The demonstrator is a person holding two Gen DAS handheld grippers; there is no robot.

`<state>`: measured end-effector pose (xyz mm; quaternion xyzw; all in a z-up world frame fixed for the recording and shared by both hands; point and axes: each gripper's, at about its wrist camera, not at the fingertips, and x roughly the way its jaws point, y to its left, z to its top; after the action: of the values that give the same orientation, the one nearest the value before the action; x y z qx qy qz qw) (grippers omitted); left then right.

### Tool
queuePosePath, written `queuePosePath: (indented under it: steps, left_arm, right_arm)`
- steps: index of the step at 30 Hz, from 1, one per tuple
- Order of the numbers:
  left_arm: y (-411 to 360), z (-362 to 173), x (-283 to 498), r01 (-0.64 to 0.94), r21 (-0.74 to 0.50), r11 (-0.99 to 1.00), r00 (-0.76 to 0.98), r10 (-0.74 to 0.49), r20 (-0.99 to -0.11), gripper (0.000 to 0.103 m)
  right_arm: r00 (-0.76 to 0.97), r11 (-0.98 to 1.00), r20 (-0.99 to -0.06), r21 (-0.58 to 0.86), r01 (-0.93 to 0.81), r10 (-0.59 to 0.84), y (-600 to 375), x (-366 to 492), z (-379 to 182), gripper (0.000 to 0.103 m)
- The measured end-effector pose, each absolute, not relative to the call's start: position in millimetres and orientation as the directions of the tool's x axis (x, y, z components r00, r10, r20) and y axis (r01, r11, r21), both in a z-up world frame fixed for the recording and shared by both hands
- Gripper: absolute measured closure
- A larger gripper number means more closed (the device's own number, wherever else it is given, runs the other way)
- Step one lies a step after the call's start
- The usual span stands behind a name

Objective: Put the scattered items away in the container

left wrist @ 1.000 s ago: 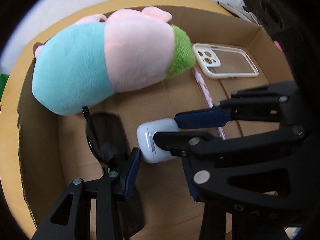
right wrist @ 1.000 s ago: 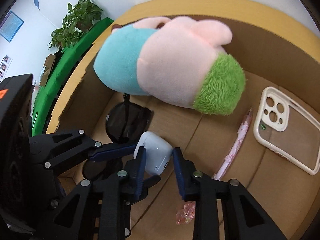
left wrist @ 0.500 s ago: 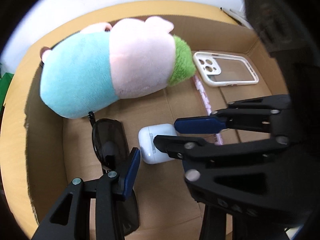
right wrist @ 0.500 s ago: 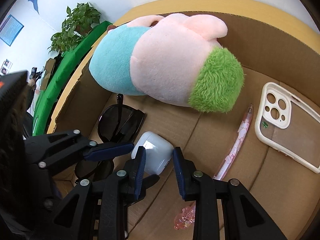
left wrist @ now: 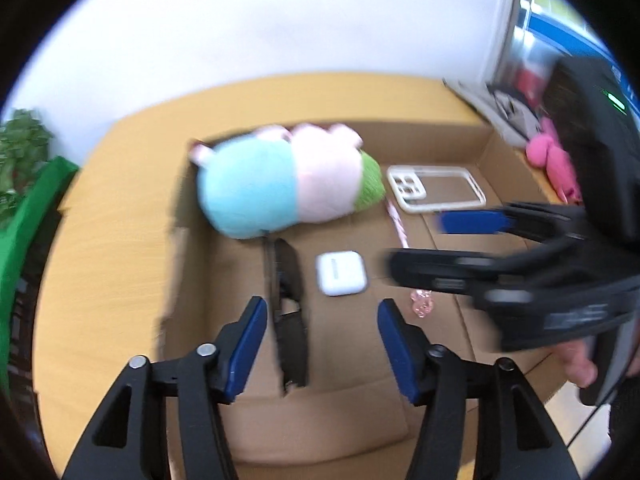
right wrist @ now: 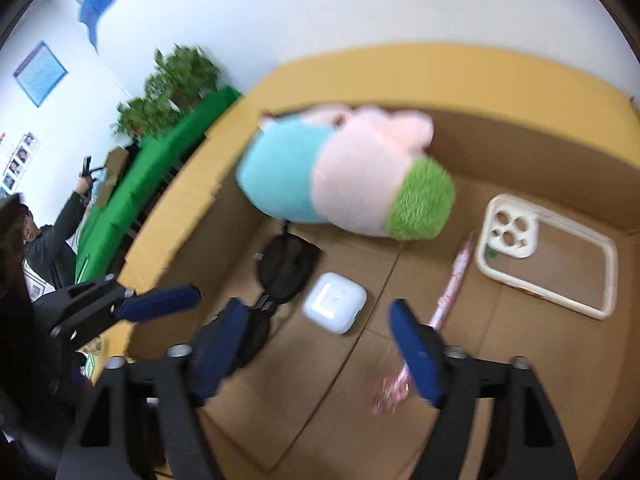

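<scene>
Showing both claws released; pink toy [left wrist: 554, 160] outside box [left wrist: 496, 148] only in left cam.

Looks like an office or lab: white walls with posters [right wrist: 40, 68], potted plants [right wrist: 176, 76], and another person [right wrist: 48, 248] working at a green table [right wrist: 160, 184].

A: What colours is the plush toy [right wrist: 344, 184]?
B: Turquoise at one end, pale pink in the middle, shaggy green at the other.
A: And the earbud case [right wrist: 334, 308]?
B: Plain white, next to black sunglasses [right wrist: 286, 270].
A: The pen [right wrist: 454, 280]?
B: Pink, patterned; blur hides the pattern.
A: The rest?
B: Cream phone case [right wrist: 548, 256], brown cardboard box [right wrist: 520, 136], yellow surface [right wrist: 400, 76], blue pads on black fingers [right wrist: 414, 354].
</scene>
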<state>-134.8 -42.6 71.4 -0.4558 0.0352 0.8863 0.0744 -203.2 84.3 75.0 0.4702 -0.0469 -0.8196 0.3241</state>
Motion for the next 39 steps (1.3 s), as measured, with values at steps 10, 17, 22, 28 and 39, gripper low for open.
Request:
queuePosePath:
  steps: [10,17,22,28,39]
  left_arm:
    - [-64.3,107.8,-50.3,-0.063,-0.069,-0.996,-0.773,0.093,-0.628,0.024]
    - [-57.6,104.4,-13.2,0.011,-0.133,-0.991,-0.827,0.066,-0.559,0.024]
    - [-46.2,100.7,-2.7,0.069,-0.073,-0.995,-0.83,-0.017,-0.557,0.024]
    - [-29.5,99.2,9.3,0.068,-0.035,-0.997,-0.838,-0.038,-0.544,0.024]
    - [-15.3,100.3,19.6,0.044,-0.003,-0.999,-0.831,-0.035,-0.555,0.024]
  right_arm:
    - [-0.582,-0.894,-0.682,0.286,0.345,-0.443,144.5,-71.5,101.5,0.0]
    - [-0.669,-0.943,-0.677,0.125,0.308,-0.308,150.3,-10.9,98.7,0.0]
    - [-0.727,-0.959,-0.638,0.066,0.274,-0.252,153.5,8.0,104.1,0.0]
    - [-0.752,-0.969,-0.625,0.032,0.246,-0.211,158.8,23.7,109.6,0.0]
    - [-0.759,-0.978,-0.626,0.035,0.204,-0.181,172.8,41.5,107.4,0.0]
